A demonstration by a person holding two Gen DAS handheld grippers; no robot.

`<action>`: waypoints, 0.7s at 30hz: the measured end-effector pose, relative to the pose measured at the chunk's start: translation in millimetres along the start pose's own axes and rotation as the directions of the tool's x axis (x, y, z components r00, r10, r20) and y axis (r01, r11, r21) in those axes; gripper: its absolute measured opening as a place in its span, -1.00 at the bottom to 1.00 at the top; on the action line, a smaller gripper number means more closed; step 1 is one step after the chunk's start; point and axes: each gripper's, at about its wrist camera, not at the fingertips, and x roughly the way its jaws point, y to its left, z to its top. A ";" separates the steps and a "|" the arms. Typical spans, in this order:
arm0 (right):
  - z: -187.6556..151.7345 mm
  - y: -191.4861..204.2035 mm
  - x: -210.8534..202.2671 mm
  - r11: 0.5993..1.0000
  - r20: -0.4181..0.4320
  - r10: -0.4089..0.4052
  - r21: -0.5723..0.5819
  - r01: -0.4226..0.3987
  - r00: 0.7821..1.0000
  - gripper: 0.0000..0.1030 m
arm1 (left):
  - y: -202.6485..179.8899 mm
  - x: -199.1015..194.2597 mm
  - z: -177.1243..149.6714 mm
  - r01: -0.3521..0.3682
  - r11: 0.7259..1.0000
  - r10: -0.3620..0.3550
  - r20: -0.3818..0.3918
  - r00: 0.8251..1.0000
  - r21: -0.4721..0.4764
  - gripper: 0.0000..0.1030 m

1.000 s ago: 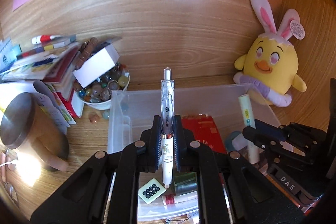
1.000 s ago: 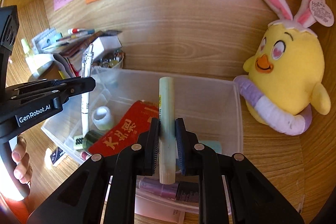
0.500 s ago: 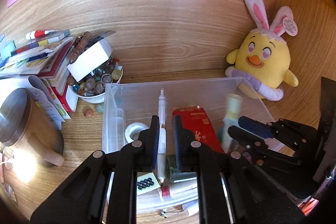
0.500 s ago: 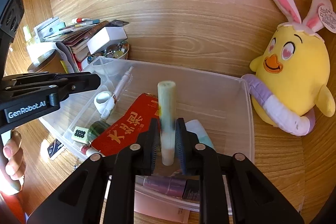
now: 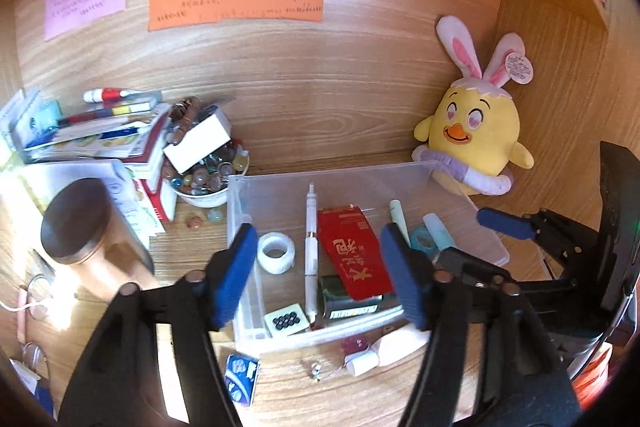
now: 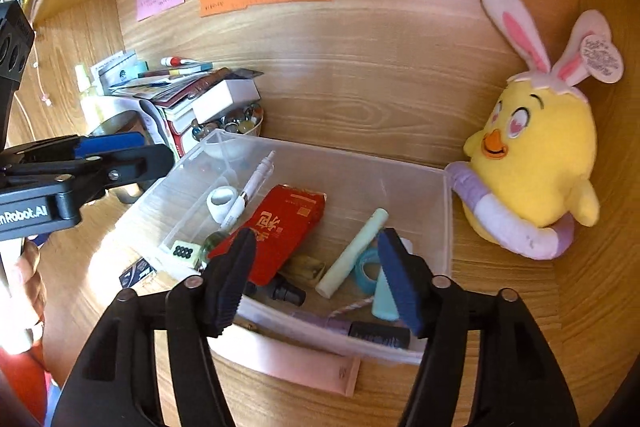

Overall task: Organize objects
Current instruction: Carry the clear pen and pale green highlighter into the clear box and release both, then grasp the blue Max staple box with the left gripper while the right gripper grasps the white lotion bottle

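Note:
A clear plastic bin (image 5: 236,195) stands on the wooden desk. Flat on its floor lies a white pen (image 5: 310,243), between a white tape roll (image 5: 276,253) and a red packet (image 5: 352,251). Further right in the bin, a pale green stick (image 6: 352,253) rests slantwise beside a teal tape ring (image 6: 366,267). My left gripper (image 5: 318,271) hovers above the bin's near side, jaws opening, nothing pressed between the pads. My right gripper (image 6: 316,267) hangs the same way over the near right part, jaws opening and free of the stick.
A yellow bunny-eared plush chick (image 6: 536,163) sits right of the bin. At the left are a bowl of marbles (image 5: 208,179), a pile of books (image 5: 100,131) and a dark-lidded wooden cup (image 5: 76,219). A pink tube (image 6: 304,367) and a small blue packet (image 5: 242,377) lie before the bin.
Both grippers went from shut to open. The pen left the left jaws and the green stick left the right jaws; both now lie in the bin. Both grippers drew back and up.

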 end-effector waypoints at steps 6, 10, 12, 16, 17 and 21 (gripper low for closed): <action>-17.9 -3.0 -17.9 1.000 -0.007 -0.027 -0.007 0.027 1.000 0.28 | 3.1 -12.9 -18.8 -0.025 1.000 0.025 -0.011 1.000 0.018 0.50; -37.3 -9.7 -24.5 0.999 -0.036 -0.034 0.013 0.035 0.999 0.38 | 10.5 -11.7 -39.8 -0.035 0.999 0.036 -0.062 0.997 0.018 0.51; -51.3 -14.1 -24.0 0.999 -0.068 -0.036 0.031 0.038 0.997 0.44 | 16.1 -8.2 -51.5 -0.041 0.999 0.042 -0.096 0.994 0.013 0.51; -74.3 -17.8 -13.0 0.999 -0.149 -0.025 0.033 0.030 0.988 0.44 | 27.5 4.3 -74.5 -0.059 0.998 0.058 -0.165 0.985 -0.004 0.51; -78.3 -17.1 -8.9 0.999 -0.167 -0.025 0.028 0.031 0.986 0.44 | 30.4 8.0 -79.1 -0.061 0.998 0.058 -0.183 0.981 -0.009 0.51; -86.4 -10.9 9.3 1.000 -0.231 -0.001 0.018 0.006 0.973 0.44 | 43.5 22.6 -97.6 -0.074 0.997 0.063 -0.252 0.966 -0.037 0.51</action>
